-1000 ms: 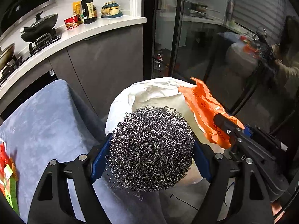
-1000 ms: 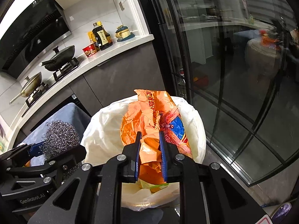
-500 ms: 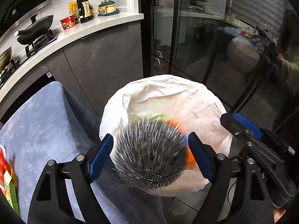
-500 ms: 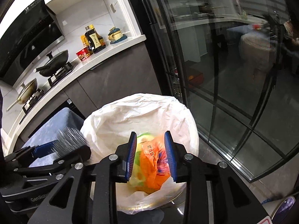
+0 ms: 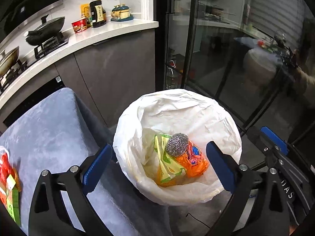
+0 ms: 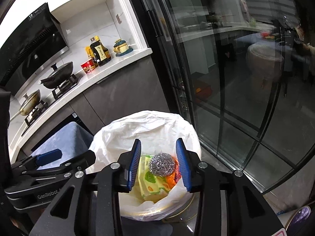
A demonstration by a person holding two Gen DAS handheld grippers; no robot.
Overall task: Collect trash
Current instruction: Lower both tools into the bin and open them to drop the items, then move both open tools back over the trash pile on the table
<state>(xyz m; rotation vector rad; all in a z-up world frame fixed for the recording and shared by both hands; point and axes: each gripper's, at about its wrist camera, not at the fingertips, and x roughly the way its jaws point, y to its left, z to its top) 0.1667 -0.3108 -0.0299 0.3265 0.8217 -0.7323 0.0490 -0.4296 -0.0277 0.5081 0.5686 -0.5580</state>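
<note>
A round bin lined with a white bag (image 5: 177,110) (image 6: 145,125) stands on the floor below both grippers. Inside it a steel wool scourer (image 5: 176,144) (image 6: 162,164) lies on an orange wrapper (image 5: 194,164) (image 6: 171,178) and a yellow-green wrapper (image 5: 166,163) (image 6: 150,179). My left gripper (image 5: 158,166) hangs above the bin's near rim, its jaws opening wide with nothing between them. My right gripper (image 6: 159,161) hovers over the bin too, its jaws opening and empty. The left gripper's blue pad (image 6: 49,155) shows at the left of the right wrist view.
A table under a blue-grey cloth (image 5: 45,135) lies left of the bin, with red and green wrappers (image 5: 8,184) at its left edge. Behind it runs a kitchen counter (image 5: 110,31) with pans and bottles. Glass doors (image 5: 226,55) stand right of the bin.
The left gripper let go of the scourer and the right let go of the orange wrapper. Both dropped into the bin, the scourer on top. Both sets of jaws have spread.
</note>
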